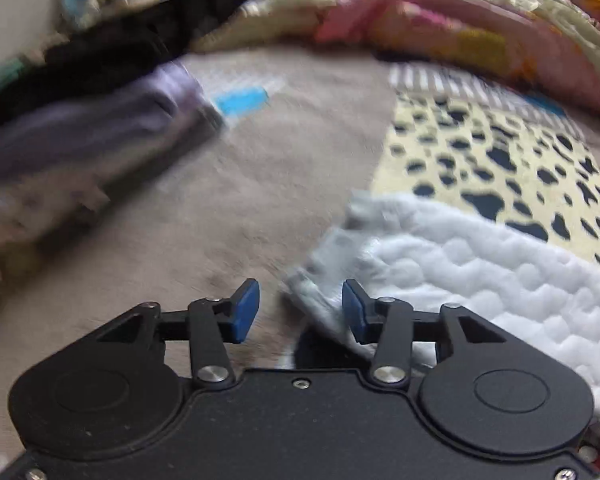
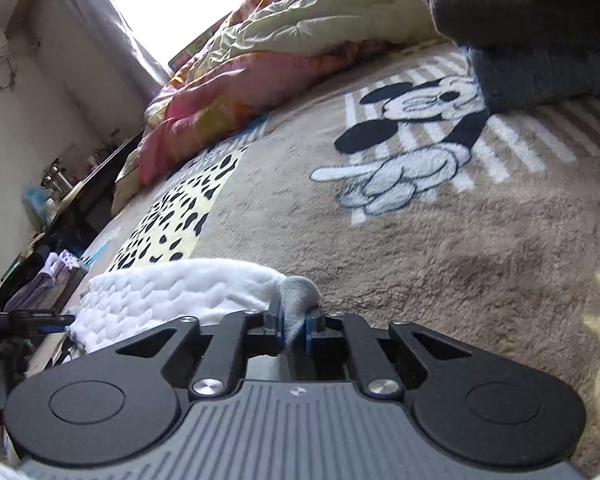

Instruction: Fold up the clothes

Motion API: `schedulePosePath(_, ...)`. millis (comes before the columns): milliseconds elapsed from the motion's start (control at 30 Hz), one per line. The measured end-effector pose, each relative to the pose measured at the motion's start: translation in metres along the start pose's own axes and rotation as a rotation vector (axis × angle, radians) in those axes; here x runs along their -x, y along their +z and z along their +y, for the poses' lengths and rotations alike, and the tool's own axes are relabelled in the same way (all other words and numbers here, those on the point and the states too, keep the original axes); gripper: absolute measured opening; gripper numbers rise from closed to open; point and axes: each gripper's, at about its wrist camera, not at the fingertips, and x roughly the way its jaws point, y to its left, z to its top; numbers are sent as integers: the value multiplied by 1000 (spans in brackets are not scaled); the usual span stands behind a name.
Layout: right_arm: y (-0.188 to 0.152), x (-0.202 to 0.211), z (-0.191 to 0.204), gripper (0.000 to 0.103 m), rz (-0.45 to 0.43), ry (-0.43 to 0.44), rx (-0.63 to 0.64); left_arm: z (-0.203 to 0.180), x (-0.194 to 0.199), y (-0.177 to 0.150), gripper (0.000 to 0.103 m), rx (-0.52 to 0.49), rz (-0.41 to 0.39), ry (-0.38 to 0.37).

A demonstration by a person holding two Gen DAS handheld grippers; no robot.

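Note:
A white quilted fleece garment [image 1: 480, 272] lies on the brown plush bed cover [image 1: 220, 220]. Its greyish corner [image 1: 320, 280] lies between the blue pads of my left gripper [image 1: 300, 312], close to the right pad. Those pads stand apart and do not press on it. In the right wrist view the same garment [image 2: 172, 292] stretches off to the left. My right gripper [image 2: 294, 326] is shut on its grey cuff [image 2: 298, 296], which bulges out above the pads. The left gripper [image 2: 20, 320] shows dark at the left edge of that view.
Folded purple clothes [image 1: 92, 132] lie at the left of the bed. A crumpled pink and yellow quilt [image 1: 420, 12] lines the far side. Grey and blue folded blankets [image 2: 520, 20] are stacked at the upper right. The cover bears a leopard patch [image 1: 500, 160] and a cartoon mouse [image 2: 412, 120].

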Motion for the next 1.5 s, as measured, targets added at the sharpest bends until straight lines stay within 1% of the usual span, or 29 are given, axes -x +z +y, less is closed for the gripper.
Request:
schedulePosePath(67, 1, 5, 2, 35, -13, -14, 8, -4, 29, -9, 45, -24, -63, -3)
schedulePosePath(133, 3, 15, 10, 42, -43, -42, 60, -10, 62, -28, 45, -26, -106, -75)
schedulePosePath(200, 5, 27, 21, 43, -86, -70, 138, -19, 92, -55, 45, -25, -133, -144)
schedulePosePath(233, 6, 33, 26, 43, -113, -47, 170, -25, 105, -69, 45, -21, -139, -198)
schedulePosePath(300, 6, 44, 40, 43, -129, 67, 237, -44, 125, -92, 45, -15, -145, -316)
schedulePosePath(367, -1, 47, 56, 38, -83, 206, 284, -70, 136, -107, 44, -14, -154, -431)
schedulePosePath(400, -7, 44, 63, 34, -41, 275, 292, -84, 139, -111, 43, -21, -166, -471)
schedulePosePath(433, -14, 40, 70, 28, 1, 324, 298, -99, 140, -117, 42, -38, -175, -489)
schedulePosePath(467, -22, 35, 78, 28, 52, 357, 315, -113, 138, -124, 42, -70, -160, -497)
schedulePosePath(500, -32, 27, 88, 26, 128, 326, 379, -127, 134, -131, 42, -107, -130, -496)
schedulePosePath(533, -45, 16, 96, 25, 200, 241, 475, -139, 123, -138, 43, -164, -73, -462)
schedulePosePath(567, -55, 9, 95, 21, 229, 169, 528, -143, 118, -147, 43, -217, -100, -426)
schedulePosePath(600, -52, 12, 86, 21, 223, 182, 477, -143, 122, -151, 43, -256, -142, -408)
schedulePosePath(633, -48, 16, 78, 17, 216, 194, 426, -138, 126, -151, 44, -255, -139, -387)
schedulePosePath(667, -45, 20, 71, 10, 209, 198, 388, -129, 129, -150, 43, -228, -128, -362)
schedulePosePath(733, -43, 33, 59, 7, 196, 169, 389, -102, 133, -155, 43, -182, -125, -289)
schedulePosePath(800, -45, 46, 48, 6, 193, 171, 371, -70, 136, -164, 43, -133, -126, -214)
schedulePosePath(933, -66, 68, 55, 6, 157, 77, 472, -6, 152, -202, 46, 33, -123, -167)
schedulePosePath(967, -73, 74, 57, 6, 143, 54, 497, 9, 156, -212, 55, 78, -122, -155)
schedulePosePath(1000, -80, 81, 58, 7, 129, 31, 521, 21, 157, -220, 60, 135, -116, -142)
schedulePosePath(1067, -91, 96, 61, 7, 106, -12, 561, 41, 160, -229, 53, 231, -117, -115)
schedulePosePath(1133, -101, 112, 62, 12, 78, -49, 579, 50, 169, -225, 52, 292, -150, -105)
schedulePosePath(1200, -110, 128, 60, 23, 43, -92, 558, 52, 179, -222, 52, 313, -192, -128)
schedulePosePath(1233, -115, 134, 59, 31, 24, -114, 544, 53, 182, -222, 52, 320, -207, -147)
schedulePosePath(1300, -125, 147, 62, 31, -11, -138, 535, 53, 183, -223, 52, 329, -215, -185)
schedulePosePath(1333, -131, 151, 67, 31, -29, -134, 546, 52, 178, -225, 53, 328, -195, -204)
schedulePosePath(1367, -138, 155, 73, 31, -35, -130, 572, 51, 170, -227, 56, 320, -143, -224)
schedulePosePath(1400, -146, 156, 81, 31, -30, -134, 617, 50, 160, -228, 56, 306, -84, -235)
schedulePosePath(1500, -169, 156, 103, 30, -7, -147, 764, 44, 165, -229, 56, 226, -98, -224)
